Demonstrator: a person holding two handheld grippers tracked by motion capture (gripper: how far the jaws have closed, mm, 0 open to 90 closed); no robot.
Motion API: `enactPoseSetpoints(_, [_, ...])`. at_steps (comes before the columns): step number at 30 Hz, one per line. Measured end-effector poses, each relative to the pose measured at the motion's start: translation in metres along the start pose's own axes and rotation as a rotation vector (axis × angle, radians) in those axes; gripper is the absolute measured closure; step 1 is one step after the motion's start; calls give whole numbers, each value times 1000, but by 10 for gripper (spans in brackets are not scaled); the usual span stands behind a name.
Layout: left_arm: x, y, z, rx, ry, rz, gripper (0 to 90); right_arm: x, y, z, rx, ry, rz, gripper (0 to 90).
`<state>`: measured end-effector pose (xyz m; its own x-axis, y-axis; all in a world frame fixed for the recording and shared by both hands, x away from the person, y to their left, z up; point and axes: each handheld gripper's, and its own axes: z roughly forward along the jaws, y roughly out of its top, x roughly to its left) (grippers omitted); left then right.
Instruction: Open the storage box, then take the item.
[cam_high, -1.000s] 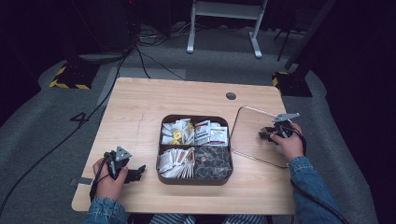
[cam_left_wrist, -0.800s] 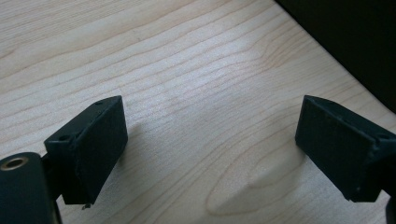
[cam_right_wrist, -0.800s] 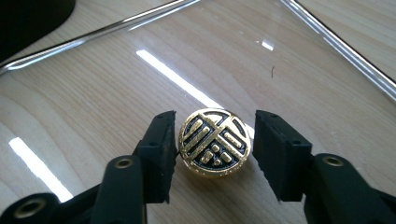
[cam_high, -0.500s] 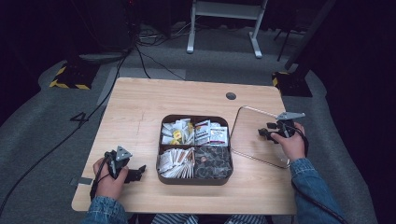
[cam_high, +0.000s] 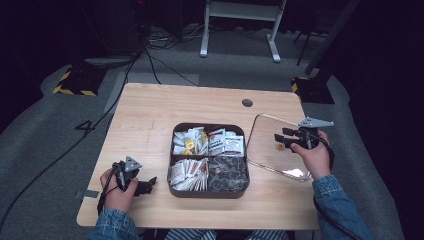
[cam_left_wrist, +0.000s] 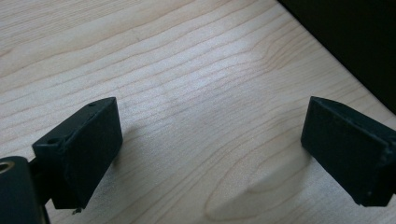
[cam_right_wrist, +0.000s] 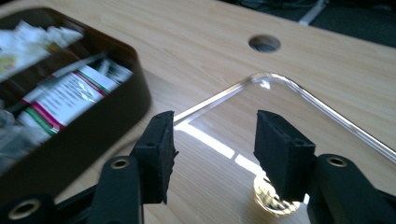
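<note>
A brown four-part box (cam_high: 210, 190) of sachets sits mid-table; its dark wall (cam_right_wrist: 93, 135) is at the left of the right gripper view. Its clear lid (cam_high: 265, 150) lies flat on the table to its right, with a small gold knob (cam_high: 278, 146). My right gripper (cam_high: 281, 139) hovers over the lid (cam_right_wrist: 327, 112), open, jaws just closing a little with nothing between them; the knob (cam_right_wrist: 273, 201) lies below one jaw. My left gripper (cam_high: 146, 186) rests near the table's front left, jaws (cam_left_wrist: 210, 154) just opening wide over bare wood.
A round cable hole (cam_high: 247, 103) pierces the table behind the lid, also in the right gripper view (cam_right_wrist: 264, 43). The table's right edge runs close beyond the lid. Cables and a metal stand are on the floor behind the table.
My right gripper has risen slightly above the lid. The left hand, the box and the lid have stayed where they were.
</note>
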<state>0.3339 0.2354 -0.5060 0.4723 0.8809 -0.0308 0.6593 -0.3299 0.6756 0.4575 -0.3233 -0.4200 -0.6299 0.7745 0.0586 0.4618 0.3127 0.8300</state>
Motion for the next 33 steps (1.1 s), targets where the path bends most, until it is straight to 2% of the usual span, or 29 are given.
enactPoseSetpoints(3, [-1, 1, 1, 7, 2, -1, 46, 11, 8, -3, 13, 24, 4, 536])
enactPoseSetpoints(8, [-2, 3, 3, 18, 5, 1, 11, 29, 19, -7, -16, 48, -2, 529])
enactPoseSetpoints(13, [-2, 3, 4, 19, 6, 2, 1, 41, 26, -9, -37, 65, -25, 531])
enactPoseSetpoints(17, [-2, 3, 4, 19, 6, 1, 1, 46, 29, -9, -44, 79, -24, 531])
enactPoseSetpoints(19, [-2, 4, 4, 21, 4, 3, 1, 49, 30, -8, -40, 101, -37, 468])
enactPoseSetpoints(22, [-2, 4, 4, 21, 3, 4, 0, 56, 33, -6, -46, 117, -63, 459])
enactPoseSetpoints(24, [-2, 4, 4, 21, 3, 4, 1, 65, 35, -6, -23, 140, -42, 439])
enactPoseSetpoints(28, [-2, 4, 4, 19, 5, 2, 1, 75, 40, -3, -22, 163, -50, 440])
enactPoseSetpoints(31, [-2, 4, 4, 19, 5, 2, 1, 89, 46, 3, -32, 202, -88, 468])
enactPoseSetpoints(33, [-2, 4, 4, 19, 5, 2, 1, 93, 47, 5, -30, 210, -92, 474])
